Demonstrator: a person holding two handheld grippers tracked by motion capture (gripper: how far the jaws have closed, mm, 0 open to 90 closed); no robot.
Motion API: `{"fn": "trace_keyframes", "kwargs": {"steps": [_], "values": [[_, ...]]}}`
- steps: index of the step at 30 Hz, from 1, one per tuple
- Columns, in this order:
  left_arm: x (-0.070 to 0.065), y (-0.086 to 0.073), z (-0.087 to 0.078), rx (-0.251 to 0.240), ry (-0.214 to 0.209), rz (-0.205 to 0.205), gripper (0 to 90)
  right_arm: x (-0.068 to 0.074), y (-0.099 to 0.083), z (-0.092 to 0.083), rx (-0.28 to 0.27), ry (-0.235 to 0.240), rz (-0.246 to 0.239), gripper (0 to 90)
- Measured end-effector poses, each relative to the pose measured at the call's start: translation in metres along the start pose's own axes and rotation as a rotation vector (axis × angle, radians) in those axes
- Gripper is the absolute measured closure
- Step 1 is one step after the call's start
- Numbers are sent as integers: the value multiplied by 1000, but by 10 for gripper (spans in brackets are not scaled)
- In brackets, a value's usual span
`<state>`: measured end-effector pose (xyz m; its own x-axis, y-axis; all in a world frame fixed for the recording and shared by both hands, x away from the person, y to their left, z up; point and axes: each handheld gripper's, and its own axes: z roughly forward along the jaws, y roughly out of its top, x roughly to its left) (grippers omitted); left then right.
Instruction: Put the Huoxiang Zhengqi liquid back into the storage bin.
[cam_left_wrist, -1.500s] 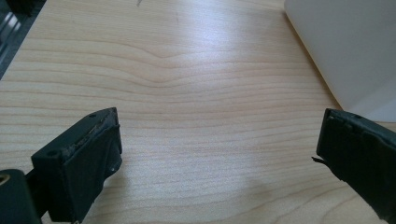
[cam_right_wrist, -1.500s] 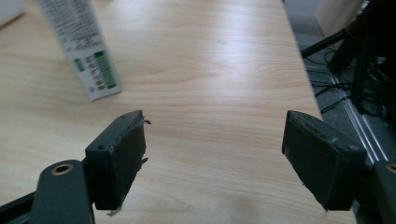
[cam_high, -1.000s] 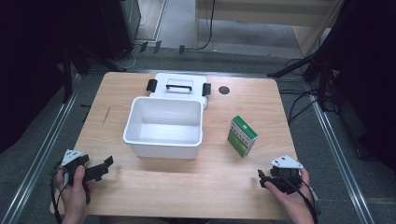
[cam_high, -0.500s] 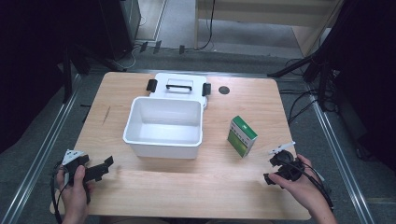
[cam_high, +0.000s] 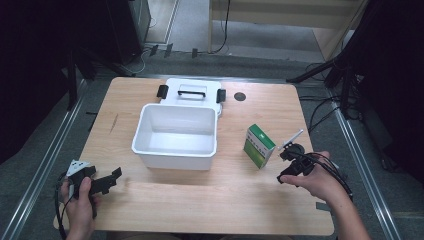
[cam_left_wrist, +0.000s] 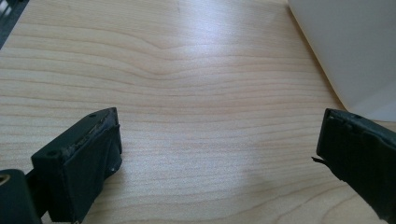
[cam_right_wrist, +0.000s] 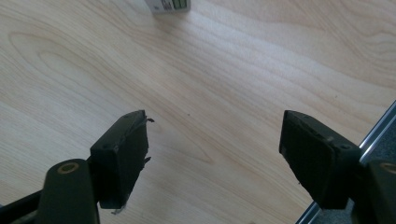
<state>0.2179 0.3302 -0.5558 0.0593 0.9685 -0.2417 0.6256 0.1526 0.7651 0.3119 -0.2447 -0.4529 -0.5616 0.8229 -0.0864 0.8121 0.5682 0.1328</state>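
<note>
The white bin (cam_high: 175, 136) in the middle of the wooden table (cam_high: 200, 200) serves as landmark. To its near left, well apart from it, the left gripper (cam_high: 111, 178) lies low on the table in the person's left hand (cam_high: 80, 200). In the left gripper view its black jaws stand spread wide with only bare wood between them, and a white wall of the bin (cam_left_wrist: 355, 51) shows at the upper right.

The bin is open and rectangular, with plain white walls. Its white lid (cam_high: 191, 92), with a handle and two black latches, lies just behind it.

To the right of the bin, near but apart, stands the green-and-white carton (cam_high: 259, 145): a small upright box with a green top and a green side, turned at an angle to the bin. In the right gripper view one bottom corner of it (cam_right_wrist: 167, 5) shows at the top edge.

Just right of the carton is the right gripper (cam_high: 286, 161) in the right hand (cam_high: 312, 181). Its jaws are apart and have just been closing a little, with nothing between them but table.
</note>
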Motion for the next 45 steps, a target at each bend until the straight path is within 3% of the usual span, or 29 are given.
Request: {"fn": "trace_keyframes", "kwargs": {"steps": [4,7,13,18,26,45], "values": [[0,0,0,5,-4,0,10,2,8,-4,3,8,-18,286],[0,0,0,6,-4,0,10,3,13,-8,8,42,-35,308],[0,0,0,10,-3,3,10,2,27,-25,-14,64,0,331],[0,0,0,12,-4,6,10,5,38,-34,-17,90,-8,342],[0,0,1,11,-6,3,10,12,56,-41,-23,78,-30,344],[0,0,1,16,-11,0,10,18,109,-51,-7,60,-8,339]]}}
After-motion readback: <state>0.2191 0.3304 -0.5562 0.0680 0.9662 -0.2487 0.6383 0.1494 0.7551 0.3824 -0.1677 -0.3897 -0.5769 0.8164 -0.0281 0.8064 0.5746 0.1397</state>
